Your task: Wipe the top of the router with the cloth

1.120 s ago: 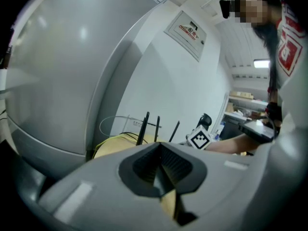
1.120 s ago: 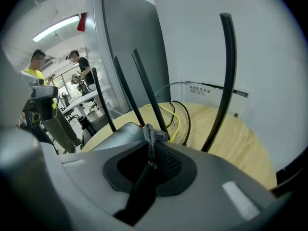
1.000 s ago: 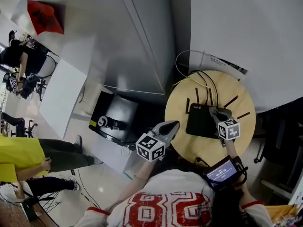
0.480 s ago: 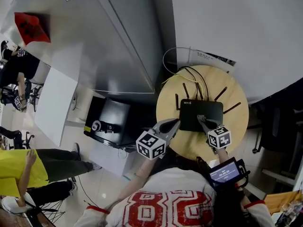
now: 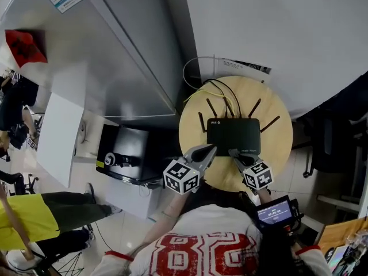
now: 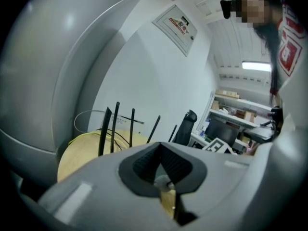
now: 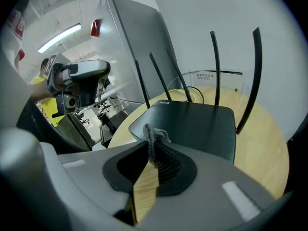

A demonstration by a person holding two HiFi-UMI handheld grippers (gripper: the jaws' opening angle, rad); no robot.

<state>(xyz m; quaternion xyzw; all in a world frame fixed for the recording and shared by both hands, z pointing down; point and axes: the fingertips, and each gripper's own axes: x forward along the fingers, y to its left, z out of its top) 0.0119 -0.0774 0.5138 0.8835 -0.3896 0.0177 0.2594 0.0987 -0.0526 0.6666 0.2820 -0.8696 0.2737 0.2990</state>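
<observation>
Well, the right claw [image 7: 152,150] was clamped on the cloth [image 7: 155,134], with a grey wad poking up from between its jaws. That put the cloth right at the near edge of the router [image 7: 192,121]. Whether it actually touched the black top was hard to say from these angles. The router lay flat in the middle of the round wooden table [image 5: 276,154], its thin antennas [image 7: 214,66] standing up along the far side. Cables [image 5: 221,91] looped away behind it toward the wall. Over on the other side, the left claw [image 5: 208,150] hung near the router's near-left corner, above the table. Its jaws were pressed together in its own view, with only a small pale speck showing where they met. Both marker cubes sat close in front of the person's chest.
</observation>
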